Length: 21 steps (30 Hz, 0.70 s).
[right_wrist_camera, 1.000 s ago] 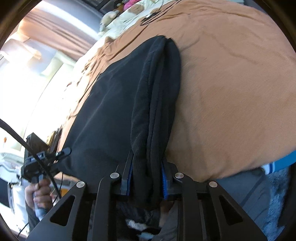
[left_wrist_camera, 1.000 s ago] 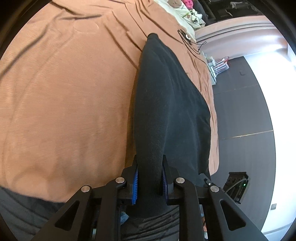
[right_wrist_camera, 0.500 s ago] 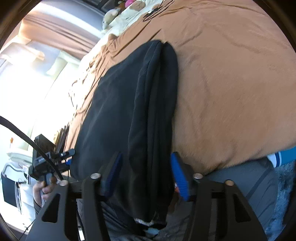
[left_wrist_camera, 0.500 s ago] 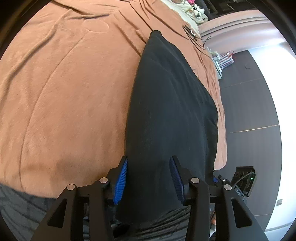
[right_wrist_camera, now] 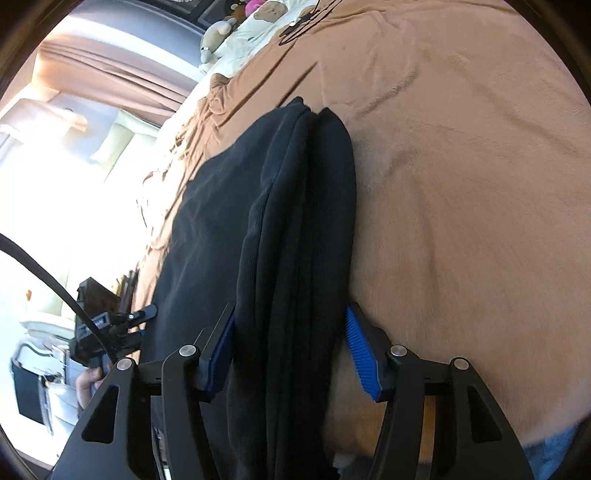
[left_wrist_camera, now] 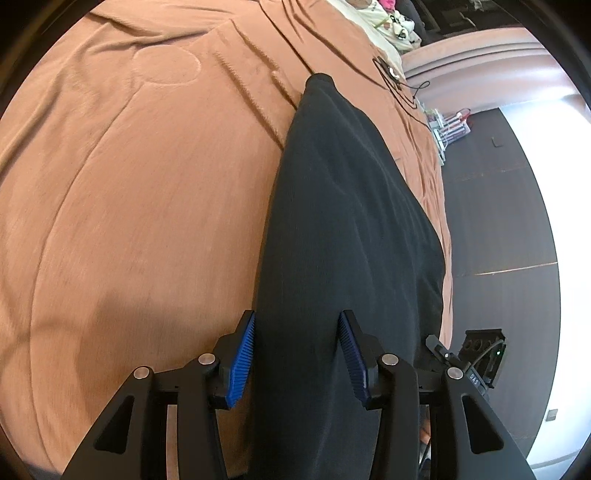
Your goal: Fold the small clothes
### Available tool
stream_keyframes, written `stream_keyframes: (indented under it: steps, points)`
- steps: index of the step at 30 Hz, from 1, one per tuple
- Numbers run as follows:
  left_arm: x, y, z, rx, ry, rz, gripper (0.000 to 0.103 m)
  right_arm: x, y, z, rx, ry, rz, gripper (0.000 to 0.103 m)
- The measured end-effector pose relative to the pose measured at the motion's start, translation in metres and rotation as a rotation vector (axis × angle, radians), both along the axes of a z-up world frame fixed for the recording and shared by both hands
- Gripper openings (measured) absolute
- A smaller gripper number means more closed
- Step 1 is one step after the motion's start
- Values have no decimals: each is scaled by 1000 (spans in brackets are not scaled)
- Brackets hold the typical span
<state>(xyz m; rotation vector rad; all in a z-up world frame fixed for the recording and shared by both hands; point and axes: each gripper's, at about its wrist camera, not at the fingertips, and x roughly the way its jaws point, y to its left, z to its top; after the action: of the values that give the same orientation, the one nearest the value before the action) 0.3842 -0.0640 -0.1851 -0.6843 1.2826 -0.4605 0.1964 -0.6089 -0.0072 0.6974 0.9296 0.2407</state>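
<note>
A black garment [left_wrist_camera: 343, 236] lies folded lengthwise on a bed covered by a brown blanket [left_wrist_camera: 140, 206], running as a long dark strip from the near edge of the bed away toward the far end. In the left wrist view the left hand-held gripper [left_wrist_camera: 297, 354] stands with its jaws apart, the blue pads [left_wrist_camera: 242, 358] on either side of the garment's near end; the left pad sits just at the cloth's edge and the right pad lies over the fabric, and neither squeezes it. In the right wrist view the right hand-held gripper [right_wrist_camera: 291, 350] is likewise spread, its jaws straddling the thick stacked layers of the garment [right_wrist_camera: 295, 229]; the right pad [right_wrist_camera: 360, 354] stands clear of the cloth over the blanket [right_wrist_camera: 461, 184], while the left pad is close against the fold, possibly touching it, though the dark fabric makes that hard to judge. The layered edges of the fold show as parallel ridges along the strip. Beyond the garment a thin black cable [left_wrist_camera: 400, 86] lies on the blanket, and pale printed bedding [right_wrist_camera: 258, 29] with soft toys [right_wrist_camera: 216, 37] sits at the far end. At the left edge of the right wrist view the other gripper body, held in a hand [right_wrist_camera: 88, 380], shows beside the bed.
</note>
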Motion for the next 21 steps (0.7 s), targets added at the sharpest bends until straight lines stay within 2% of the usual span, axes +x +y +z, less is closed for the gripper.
stream_keyframes:
  steps: [7, 12, 18, 21]
  points:
    - [29, -5, -8, -10, -1, 0, 46, 28, -14, -11, 38, -11, -8, 54]
    - [49, -4, -12, -27, 3, 12, 46, 45, -19, -16, 50, -11, -18, 49]
    - [75, -4, -10, -5, -11, 21, 45, 63, -16, -14, 16, 0, -22, 37]
    - [88, -6, -5, 13, -27, 29, 42, 70, -12, -12, 4, 7, -20, 35]
